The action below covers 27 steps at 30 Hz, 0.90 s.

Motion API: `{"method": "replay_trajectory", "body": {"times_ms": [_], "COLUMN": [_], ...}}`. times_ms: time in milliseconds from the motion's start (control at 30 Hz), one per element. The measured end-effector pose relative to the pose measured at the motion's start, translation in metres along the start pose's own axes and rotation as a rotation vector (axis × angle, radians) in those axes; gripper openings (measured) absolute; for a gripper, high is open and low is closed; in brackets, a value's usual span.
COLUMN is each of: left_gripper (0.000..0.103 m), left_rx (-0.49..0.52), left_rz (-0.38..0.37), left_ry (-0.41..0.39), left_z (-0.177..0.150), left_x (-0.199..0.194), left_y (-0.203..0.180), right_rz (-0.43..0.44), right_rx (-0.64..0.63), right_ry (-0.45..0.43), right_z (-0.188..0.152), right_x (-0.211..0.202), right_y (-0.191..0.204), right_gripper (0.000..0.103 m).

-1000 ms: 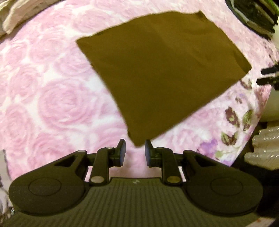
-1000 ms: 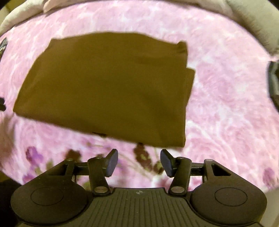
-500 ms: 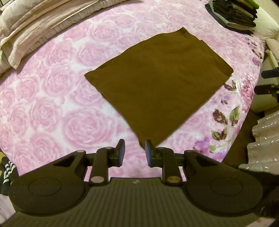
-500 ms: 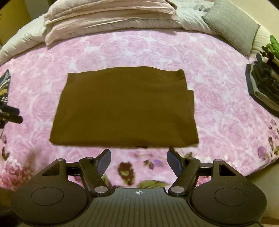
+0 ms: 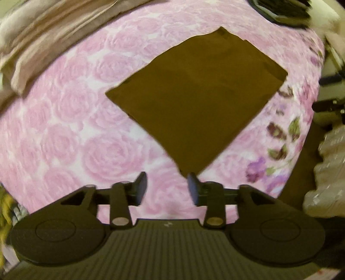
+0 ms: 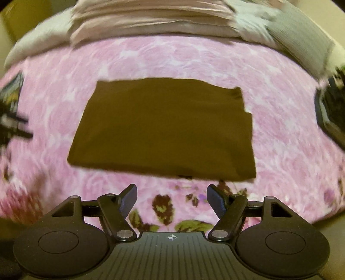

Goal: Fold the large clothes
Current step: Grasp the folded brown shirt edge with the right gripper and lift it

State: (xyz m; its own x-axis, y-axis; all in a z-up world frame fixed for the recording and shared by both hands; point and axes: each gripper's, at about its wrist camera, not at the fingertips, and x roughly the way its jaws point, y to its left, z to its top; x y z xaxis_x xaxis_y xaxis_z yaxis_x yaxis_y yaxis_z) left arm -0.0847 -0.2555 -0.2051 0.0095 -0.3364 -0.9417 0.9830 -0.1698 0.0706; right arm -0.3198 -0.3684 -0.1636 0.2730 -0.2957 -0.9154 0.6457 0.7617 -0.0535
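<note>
A dark brown folded garment lies flat on the pink rose-patterned bedspread. In the left wrist view its near corner points at my left gripper, which hovers just short of it, open and holding nothing. From the right wrist the same brown garment shows as a neat rectangle with a small step at its right edge. My right gripper stands open in front of its near edge, apart from the cloth. Both views are motion-blurred.
Beige pillows and a rolled duvet lie along the head of the bed, with a grey cushion at the right. A stack of dark folded clothes sits at the bed's far corner. The bed edge with purple flowers drops off at the right.
Both grippers have pulled back and lifted from the garment over the last second. The left gripper's fingers have spread wider; the right stays wide open. The garment lies unmoved.
</note>
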Motion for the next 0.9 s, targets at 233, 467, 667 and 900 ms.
{"method": "replay_trajectory", "body": {"times_ms": [233,467,667,900], "left_gripper": [0.065,0.076,0.076,0.076], "left_rx": [0.534,0.863,1.035,1.174], "left_rz": [0.057,-0.021,-0.029,-0.039], "left_ry": [-0.128,-0.231,-0.302,-0.37], "left_z": [-0.027,-0.028,-0.017,-0.003], "left_x": [0.027,0.087,0.141,0.171], "left_y": [0.02,0.054,0.072,0.072], "right_rz": [0.001,-0.062,-0.11,-0.085], "right_rx": [-0.295,-0.546,-0.766,-0.719], "right_ry": [-0.024,-0.026,-0.006,-0.088], "right_z": [-0.005,-0.008,-0.01,0.004], "right_x": [0.027,0.109,0.18,0.178], "right_y": [0.094,0.183,0.219,0.201], "right_gripper": [0.068,0.068,0.067,0.007]}}
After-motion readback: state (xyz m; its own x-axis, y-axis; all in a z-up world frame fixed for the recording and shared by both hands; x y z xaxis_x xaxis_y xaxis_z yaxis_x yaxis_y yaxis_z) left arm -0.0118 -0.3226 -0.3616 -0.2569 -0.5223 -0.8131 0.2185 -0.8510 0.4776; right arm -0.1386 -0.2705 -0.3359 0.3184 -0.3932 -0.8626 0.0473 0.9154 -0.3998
